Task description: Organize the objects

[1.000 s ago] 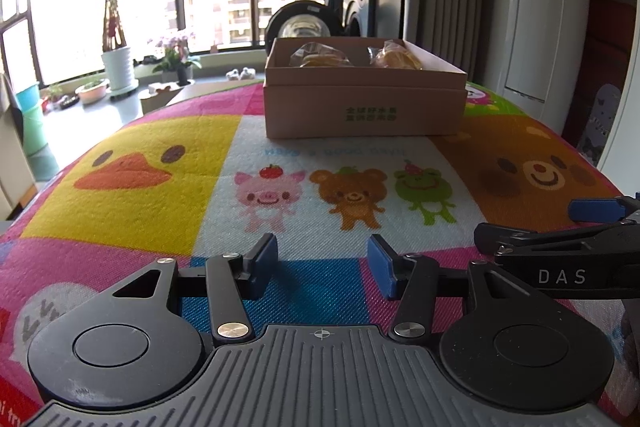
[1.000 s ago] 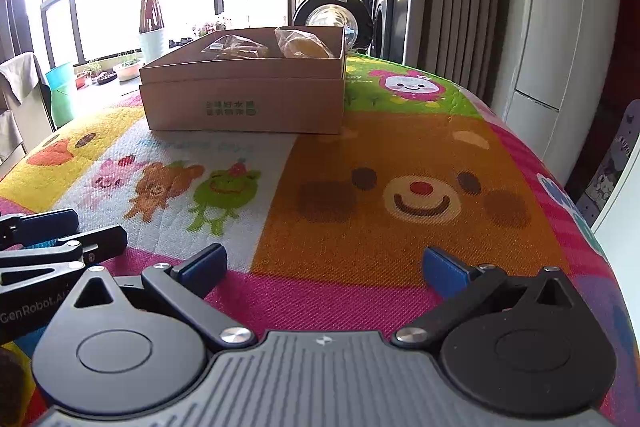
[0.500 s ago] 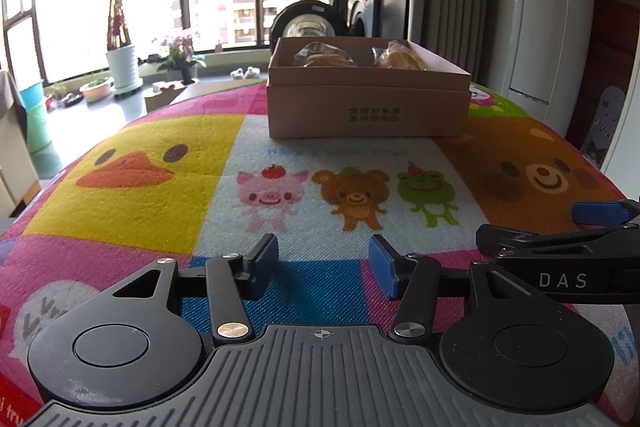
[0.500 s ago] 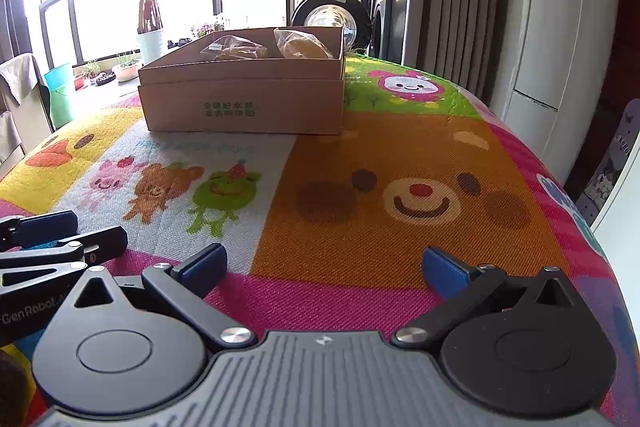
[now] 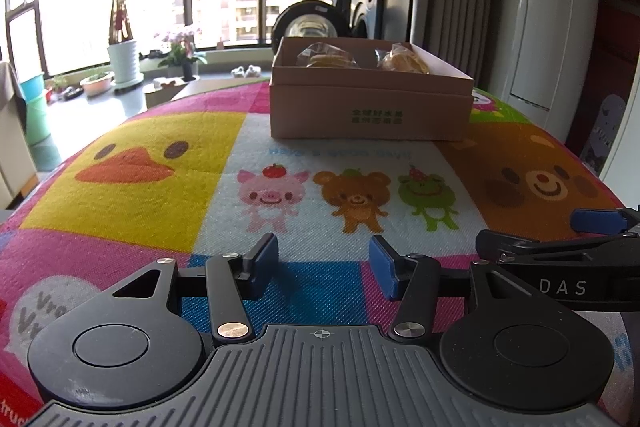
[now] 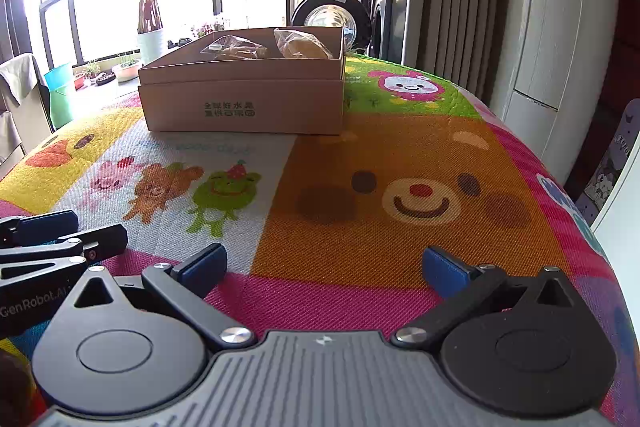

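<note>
A brown cardboard box (image 5: 370,107) (image 6: 244,99) stands at the far side of the table on a colourful animal-print cloth (image 5: 160,163). Inside it lie two wrapped pastries, one left (image 5: 326,57) (image 6: 234,49) and one right (image 5: 404,61) (image 6: 302,45). My left gripper (image 5: 323,263) is open near the table's front edge, nothing between its blue pads. My right gripper (image 6: 326,269) is open wider, also empty, and sits just right of the left one. Both are well short of the box.
The table's right edge (image 6: 592,227) drops off beside a white cabinet (image 6: 560,7). Behind the box are a round black device (image 5: 310,23), speakers and a window. A potted plant (image 5: 120,7) and a chair (image 6: 24,95) stand to the left.
Both views have risen slightly, so more of the box's inside shows. The grippers' openings are unchanged.
</note>
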Available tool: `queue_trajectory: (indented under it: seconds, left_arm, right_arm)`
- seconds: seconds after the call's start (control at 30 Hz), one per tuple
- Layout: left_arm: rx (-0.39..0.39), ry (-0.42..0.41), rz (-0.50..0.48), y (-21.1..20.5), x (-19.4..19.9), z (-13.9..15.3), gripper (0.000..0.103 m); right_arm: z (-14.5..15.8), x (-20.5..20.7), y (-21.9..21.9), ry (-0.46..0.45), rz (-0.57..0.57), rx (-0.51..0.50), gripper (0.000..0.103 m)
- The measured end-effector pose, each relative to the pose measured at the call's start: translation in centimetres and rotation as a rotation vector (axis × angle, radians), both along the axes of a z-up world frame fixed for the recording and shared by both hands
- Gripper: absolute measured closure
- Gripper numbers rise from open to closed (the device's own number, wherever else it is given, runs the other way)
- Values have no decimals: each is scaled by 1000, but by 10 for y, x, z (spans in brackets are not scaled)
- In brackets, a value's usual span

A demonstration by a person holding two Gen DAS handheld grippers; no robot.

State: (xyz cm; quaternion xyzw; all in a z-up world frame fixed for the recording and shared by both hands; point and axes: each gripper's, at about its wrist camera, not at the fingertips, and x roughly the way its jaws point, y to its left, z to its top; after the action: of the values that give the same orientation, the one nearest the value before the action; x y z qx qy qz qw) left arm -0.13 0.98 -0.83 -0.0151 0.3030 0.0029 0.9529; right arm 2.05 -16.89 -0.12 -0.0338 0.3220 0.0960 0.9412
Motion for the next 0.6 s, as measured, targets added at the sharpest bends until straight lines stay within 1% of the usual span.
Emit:
queue_trajectory:
  seconds: [0.6]
  left_arm:
    - [5,0,0,-1,0,0,46]
  right_arm:
    - [-1,1,1,0,0,3,0]
